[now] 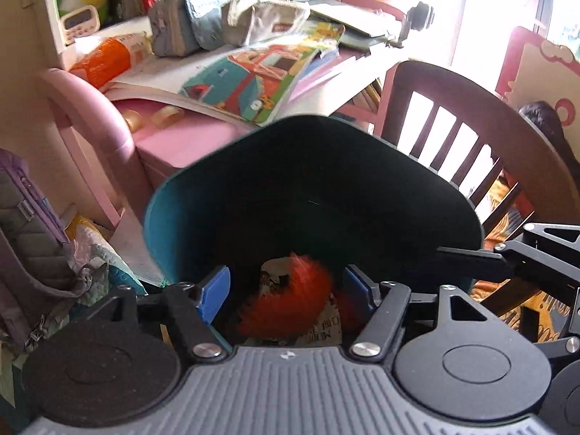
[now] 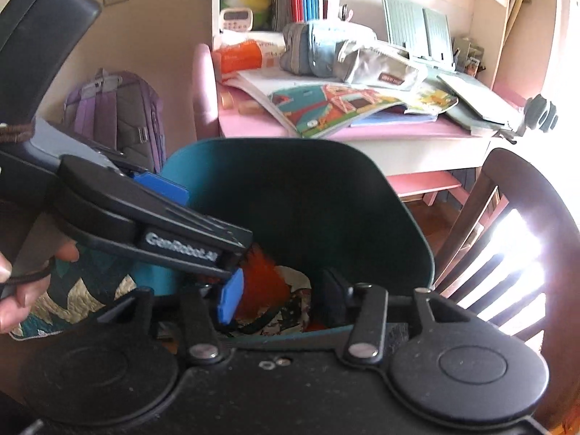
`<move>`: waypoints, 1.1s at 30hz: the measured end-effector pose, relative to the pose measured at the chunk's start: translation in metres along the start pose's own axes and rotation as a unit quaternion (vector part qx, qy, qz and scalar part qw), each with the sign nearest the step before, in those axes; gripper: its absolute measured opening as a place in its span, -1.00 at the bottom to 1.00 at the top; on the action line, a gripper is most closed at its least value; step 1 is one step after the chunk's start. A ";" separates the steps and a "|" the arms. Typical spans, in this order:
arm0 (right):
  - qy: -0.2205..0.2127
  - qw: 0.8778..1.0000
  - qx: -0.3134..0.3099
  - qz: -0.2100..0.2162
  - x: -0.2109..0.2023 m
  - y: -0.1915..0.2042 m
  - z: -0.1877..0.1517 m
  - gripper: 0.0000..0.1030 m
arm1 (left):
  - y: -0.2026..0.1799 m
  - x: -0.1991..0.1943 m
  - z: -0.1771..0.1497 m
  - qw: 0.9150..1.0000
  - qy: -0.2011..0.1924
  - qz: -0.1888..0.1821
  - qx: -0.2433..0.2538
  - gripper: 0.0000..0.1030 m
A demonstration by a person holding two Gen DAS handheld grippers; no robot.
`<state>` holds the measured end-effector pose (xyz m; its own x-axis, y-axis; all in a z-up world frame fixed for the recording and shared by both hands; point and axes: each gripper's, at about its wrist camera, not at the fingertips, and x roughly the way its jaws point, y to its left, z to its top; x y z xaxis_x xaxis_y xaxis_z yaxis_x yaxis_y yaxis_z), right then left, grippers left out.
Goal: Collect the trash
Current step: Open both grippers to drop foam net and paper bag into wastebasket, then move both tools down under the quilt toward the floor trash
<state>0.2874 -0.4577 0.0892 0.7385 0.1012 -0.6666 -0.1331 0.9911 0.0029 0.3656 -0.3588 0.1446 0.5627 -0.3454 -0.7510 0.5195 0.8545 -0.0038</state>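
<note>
A teal trash bin (image 1: 174, 224) stands below both grippers; it also shows in the right wrist view (image 2: 398, 224). Inside lie an orange fuzzy piece (image 1: 290, 297) and printed paper wrappers (image 1: 326, 330), also seen in the right wrist view as the orange piece (image 2: 261, 286) and wrappers (image 2: 293, 304). My left gripper (image 1: 288, 290) hangs open over the bin's mouth, empty; its body crosses the right wrist view (image 2: 203, 253). My right gripper (image 2: 282, 297) is open over the bin's near rim, nothing between its pads.
A pink desk (image 2: 362, 130) behind the bin carries open picture books (image 2: 326, 108), pencil cases (image 2: 344, 54) and an orange packet (image 2: 241, 56). A dark wooden chair (image 2: 507, 224) stands right of the bin. A purple backpack (image 2: 119, 116) leans at the left wall.
</note>
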 end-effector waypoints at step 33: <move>-0.046 0.979 -0.120 0.159 -0.072 0.217 -0.012 0.32 | 0.171 -0.205 -0.185 0.984 -0.102 0.066 -0.128 0.60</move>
<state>0.1974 -0.2512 0.1284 0.6900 0.4191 -0.5901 -0.5092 0.8605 0.0158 0.2200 -0.0705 0.1752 0.7459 -0.2734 -0.6074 0.2686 0.9579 -0.1013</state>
